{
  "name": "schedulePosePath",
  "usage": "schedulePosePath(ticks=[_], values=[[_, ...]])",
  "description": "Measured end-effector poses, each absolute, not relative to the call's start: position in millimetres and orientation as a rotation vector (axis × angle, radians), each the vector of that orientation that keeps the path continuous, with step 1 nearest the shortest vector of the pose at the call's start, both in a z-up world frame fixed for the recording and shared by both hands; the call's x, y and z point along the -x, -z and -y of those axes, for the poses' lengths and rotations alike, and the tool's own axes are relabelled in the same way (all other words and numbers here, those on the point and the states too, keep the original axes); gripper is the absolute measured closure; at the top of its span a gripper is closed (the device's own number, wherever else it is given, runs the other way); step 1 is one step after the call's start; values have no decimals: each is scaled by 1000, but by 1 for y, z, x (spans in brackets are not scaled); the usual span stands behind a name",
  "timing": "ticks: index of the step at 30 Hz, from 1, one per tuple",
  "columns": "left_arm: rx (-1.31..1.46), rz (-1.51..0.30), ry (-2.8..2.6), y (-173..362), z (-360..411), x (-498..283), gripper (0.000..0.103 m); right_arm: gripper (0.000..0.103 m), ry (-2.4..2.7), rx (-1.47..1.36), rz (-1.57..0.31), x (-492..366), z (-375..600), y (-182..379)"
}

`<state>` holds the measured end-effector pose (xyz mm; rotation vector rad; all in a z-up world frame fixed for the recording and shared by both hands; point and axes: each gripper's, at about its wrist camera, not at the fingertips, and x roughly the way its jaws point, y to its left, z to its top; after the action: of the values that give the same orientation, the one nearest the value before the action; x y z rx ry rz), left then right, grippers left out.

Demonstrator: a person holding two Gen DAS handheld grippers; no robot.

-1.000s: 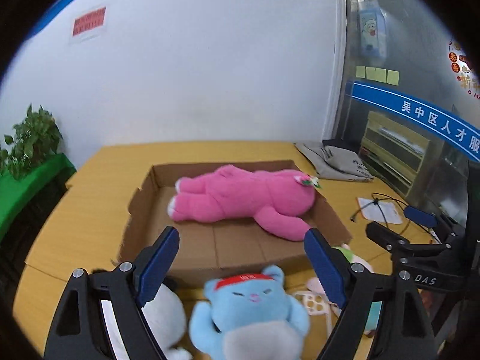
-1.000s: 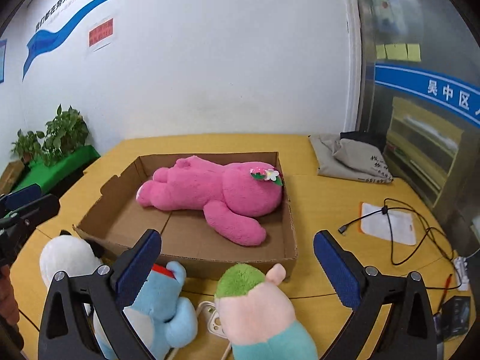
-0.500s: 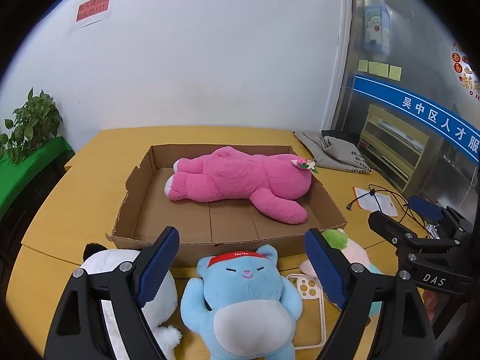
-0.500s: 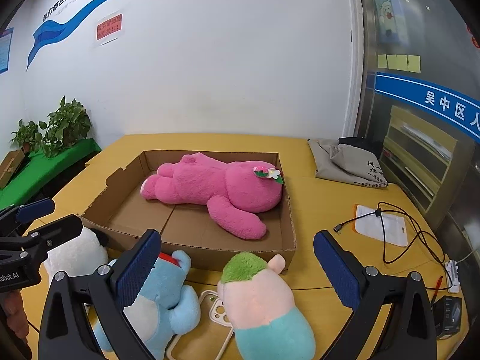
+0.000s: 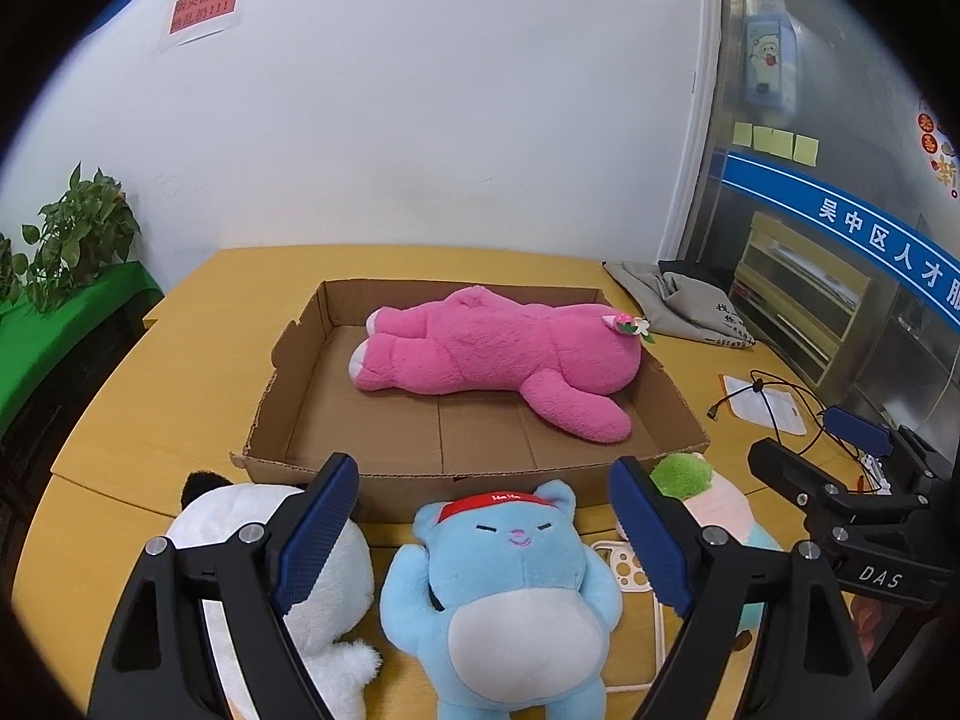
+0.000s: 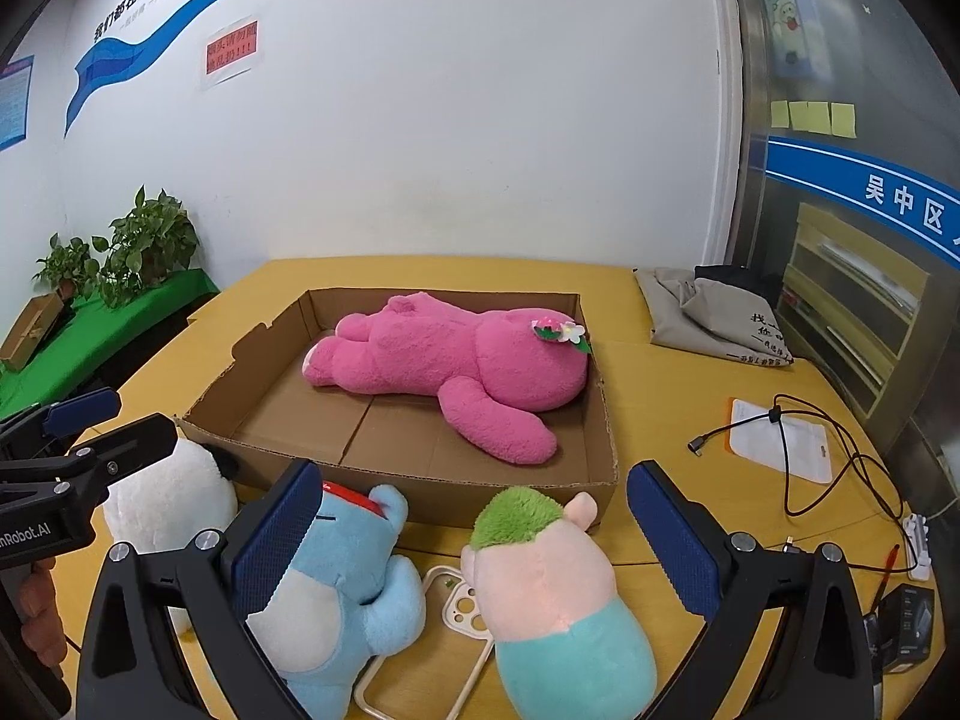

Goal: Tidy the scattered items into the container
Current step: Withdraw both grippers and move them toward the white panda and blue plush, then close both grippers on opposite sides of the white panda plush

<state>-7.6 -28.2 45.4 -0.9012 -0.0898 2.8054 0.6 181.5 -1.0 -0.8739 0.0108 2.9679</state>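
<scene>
A shallow cardboard box (image 5: 384, 483) (image 6: 420, 480) lies on the yellow table with a pink plush bear (image 5: 498, 354) (image 6: 456, 360) inside. In front of it lie a blue plush cat with a red headband (image 5: 504, 588) (image 6: 336, 588), a white plush with black ears (image 5: 240, 516) (image 6: 162, 498), a pink plush with green hair and teal body (image 6: 540, 588) (image 5: 702, 498), and a phone case (image 6: 462, 606) (image 5: 624, 570). My left gripper (image 5: 486, 516) is open above the blue cat. My right gripper (image 6: 474, 528) is open above the green-haired plush.
A grey cloth bag (image 6: 714, 318) lies at the back right. A black cable and white pouch (image 6: 780, 438) lie right of the box, with a power strip (image 6: 918, 546) and small black box (image 6: 909, 618) near the table's right edge. Potted plants (image 6: 132, 252) stand left.
Both grippers have drawn back and risen from the box; more of the plush toys in front of it shows. Both stay open and empty.
</scene>
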Motion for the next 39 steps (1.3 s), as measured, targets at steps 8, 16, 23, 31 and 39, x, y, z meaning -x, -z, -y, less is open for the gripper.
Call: schedulePosePath(ticks=[8,16,23,31,39], values=[[939,95,-2792,-38,38,10,17,0,-2958,890,0,4,-177,4],[969,109,-2760,-26,43,15,17,0,-2966,881,4,6,-176,6],[1005,189,-2748,-15,85,15,17,0,-2980,937,33,12,-166,17],[1159,318,-2762,7,166,16,17,0,-3194,980,33,13,-120,35],[1318,246,-2613,50,194,55,17,0,-3381,1303,48,12,-18,89]])
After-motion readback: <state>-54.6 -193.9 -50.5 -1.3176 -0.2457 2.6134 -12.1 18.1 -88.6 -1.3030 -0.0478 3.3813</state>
